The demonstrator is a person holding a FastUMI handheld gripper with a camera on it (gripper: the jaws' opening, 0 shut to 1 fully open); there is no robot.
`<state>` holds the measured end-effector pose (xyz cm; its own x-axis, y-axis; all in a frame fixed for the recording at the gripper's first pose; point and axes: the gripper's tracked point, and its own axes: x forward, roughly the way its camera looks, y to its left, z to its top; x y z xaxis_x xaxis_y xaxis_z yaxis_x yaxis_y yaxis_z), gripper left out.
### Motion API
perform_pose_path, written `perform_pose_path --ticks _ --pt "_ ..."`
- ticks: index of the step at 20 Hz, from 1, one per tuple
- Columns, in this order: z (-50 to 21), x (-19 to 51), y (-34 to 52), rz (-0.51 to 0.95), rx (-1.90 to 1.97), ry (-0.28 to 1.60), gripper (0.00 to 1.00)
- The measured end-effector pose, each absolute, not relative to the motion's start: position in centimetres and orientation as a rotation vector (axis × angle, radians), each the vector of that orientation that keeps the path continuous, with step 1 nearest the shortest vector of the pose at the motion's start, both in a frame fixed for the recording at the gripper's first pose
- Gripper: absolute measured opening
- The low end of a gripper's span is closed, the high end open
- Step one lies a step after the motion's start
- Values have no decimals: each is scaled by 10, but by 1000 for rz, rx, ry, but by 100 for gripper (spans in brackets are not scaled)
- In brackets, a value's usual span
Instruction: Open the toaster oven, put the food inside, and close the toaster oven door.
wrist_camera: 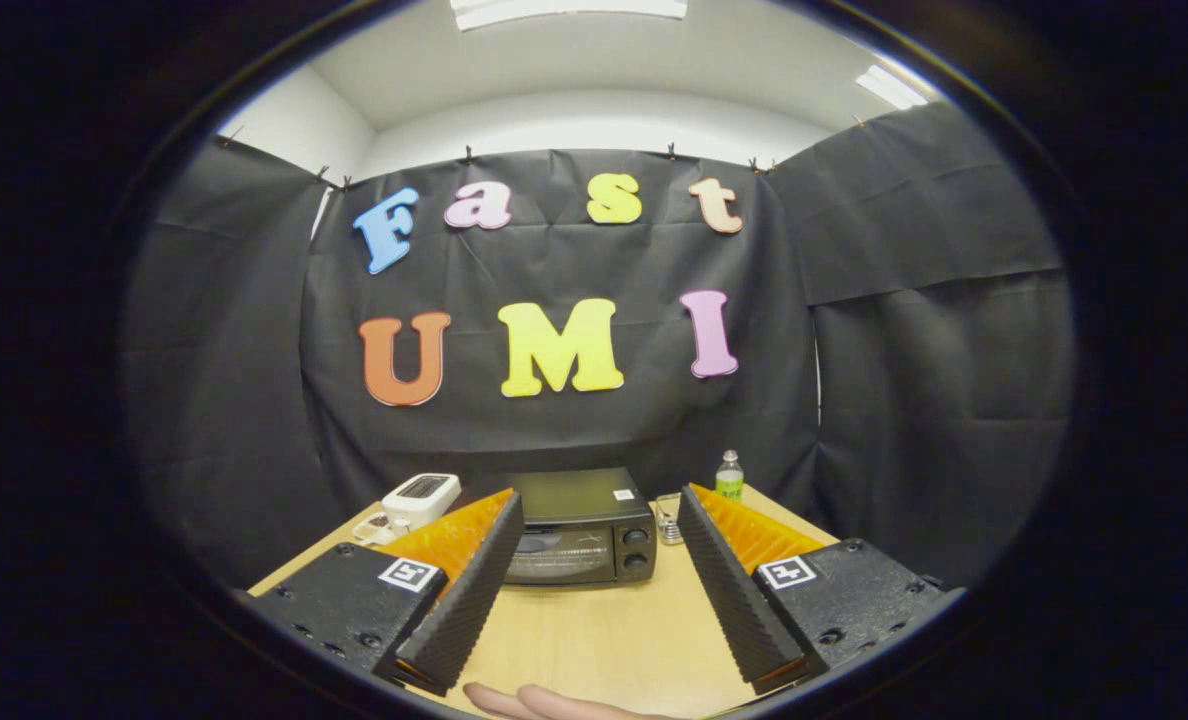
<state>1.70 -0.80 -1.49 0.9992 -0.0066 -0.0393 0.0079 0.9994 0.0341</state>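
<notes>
Your gripper is wide open, holding nothing, fingers splayed apart above the table. The oven is your landmark: it sits beyond the fingertips, roughly centred in the gap between them, at the far side of the table against the booth wall. Door looks closed, so step one is not yet done. Knobs are on the oven's right end.

Left of the oven is a white toaster, partly hidden by your left finger, with something small and light just in front of it, too hidden to name. It may be the food, but I cannot tell. Right of the oven is a small clear thing, and further right and back a bottle. A hand rests on the table's near edge, well short of the oven.

Risks from here:
- The door handle is not clear at this range, so a blind grab could land on the glass or slip off.
- Pulling without steadying could drag the oven forward.
- A wide swing right of the oven could tip the bottle.
- A drift to the oven's right end could bump a knob.
- The left finger blocks your view left of the oven; you could clip the toaster.
</notes>
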Motion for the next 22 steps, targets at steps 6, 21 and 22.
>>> perform_pose_path --ticks 6,21,22 --pt "-31 59 7 8 60 35 100" --pt "-121 200 79 77 40 63 100" --pt "-127 209 76 65 60 65 100"
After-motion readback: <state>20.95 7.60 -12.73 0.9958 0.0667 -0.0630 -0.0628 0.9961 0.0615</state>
